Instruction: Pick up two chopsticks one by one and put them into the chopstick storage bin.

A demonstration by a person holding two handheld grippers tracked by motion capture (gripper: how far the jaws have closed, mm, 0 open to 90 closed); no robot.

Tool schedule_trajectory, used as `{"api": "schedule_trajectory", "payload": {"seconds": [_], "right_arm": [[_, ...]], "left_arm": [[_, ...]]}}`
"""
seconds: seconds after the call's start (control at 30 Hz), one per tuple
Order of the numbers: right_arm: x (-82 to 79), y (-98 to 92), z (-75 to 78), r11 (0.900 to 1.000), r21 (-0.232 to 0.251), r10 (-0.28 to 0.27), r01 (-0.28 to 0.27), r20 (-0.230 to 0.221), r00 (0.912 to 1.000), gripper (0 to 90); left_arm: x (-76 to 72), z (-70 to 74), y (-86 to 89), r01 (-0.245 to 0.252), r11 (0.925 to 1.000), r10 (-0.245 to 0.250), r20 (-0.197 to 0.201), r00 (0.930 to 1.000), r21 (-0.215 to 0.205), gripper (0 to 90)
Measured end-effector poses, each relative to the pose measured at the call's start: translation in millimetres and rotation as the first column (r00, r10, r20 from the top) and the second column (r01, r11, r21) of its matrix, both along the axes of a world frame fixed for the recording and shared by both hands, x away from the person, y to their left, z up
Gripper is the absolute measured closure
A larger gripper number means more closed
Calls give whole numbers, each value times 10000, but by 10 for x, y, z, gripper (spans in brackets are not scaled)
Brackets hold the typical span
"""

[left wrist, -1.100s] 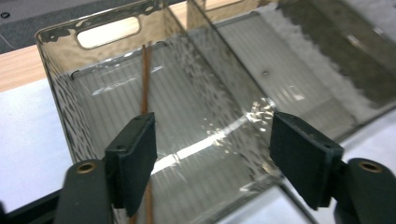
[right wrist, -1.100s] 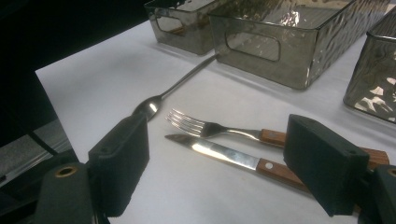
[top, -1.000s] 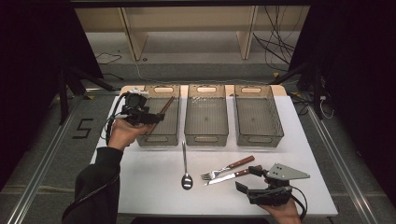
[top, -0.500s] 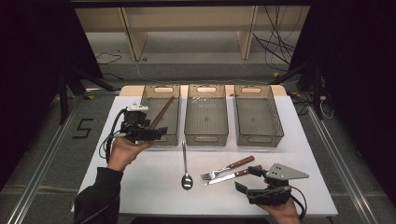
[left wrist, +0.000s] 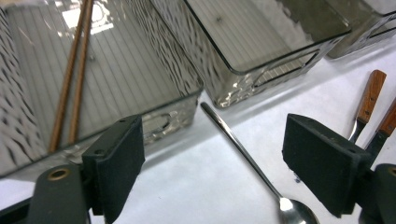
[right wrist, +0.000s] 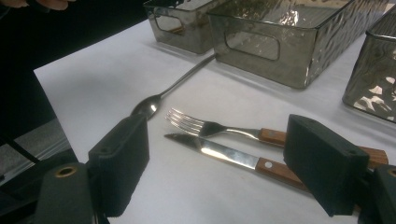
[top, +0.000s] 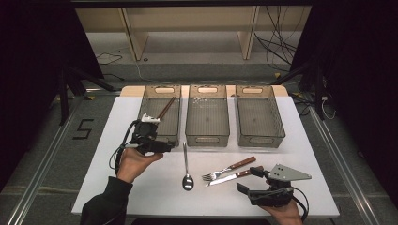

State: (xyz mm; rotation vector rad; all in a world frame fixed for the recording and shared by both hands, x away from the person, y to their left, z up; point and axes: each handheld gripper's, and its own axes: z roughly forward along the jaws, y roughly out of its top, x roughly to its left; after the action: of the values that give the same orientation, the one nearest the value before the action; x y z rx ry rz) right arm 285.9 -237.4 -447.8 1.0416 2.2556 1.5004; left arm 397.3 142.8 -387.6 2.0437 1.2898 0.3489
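Your left gripper (top: 162, 146), jaws just spread wide and empty, hung near the spoon (top: 186, 169) beside the left bin (top: 149, 96), where the chopsticks (top: 166, 107) lay, ready for sorting.

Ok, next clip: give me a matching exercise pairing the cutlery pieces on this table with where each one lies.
Things:
1. pair of brown wooden chopsticks
2. long-handled silver metal spoon
3. wooden-handled metal fork
4. wooden-handled metal knife

Places:
A. on the white table, just on the person's side of the fork
B. inside the left clear plastic bin
C. on the table, handle end reaching the gap between left and middle clear plastic bin
D. on the table between spoon and knife

Pairs: 1-B, 2-C, 3-D, 4-A
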Motion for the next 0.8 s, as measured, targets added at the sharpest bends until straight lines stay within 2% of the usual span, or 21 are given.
{"api": "schedule_trajectory", "payload": {"seconds": [0.3,0.63,0.8], "right_arm": [[2,-3,-5,10000,-8,1,-1,-16,10000,230],[4,-19,-9,10000,37,-30,30,-34,10000,231],[3,-17,-8,10000,17,-23,23,-27,10000,230]], "left_arm": [[-78,-184,-209,207,9998,-202,-685,9974,59,204],[-98,-385,-391,474,9986,-433,-1448,9885,248,204],[-108,-440,-422,490,9986,-453,-1609,9859,191,209]]}}
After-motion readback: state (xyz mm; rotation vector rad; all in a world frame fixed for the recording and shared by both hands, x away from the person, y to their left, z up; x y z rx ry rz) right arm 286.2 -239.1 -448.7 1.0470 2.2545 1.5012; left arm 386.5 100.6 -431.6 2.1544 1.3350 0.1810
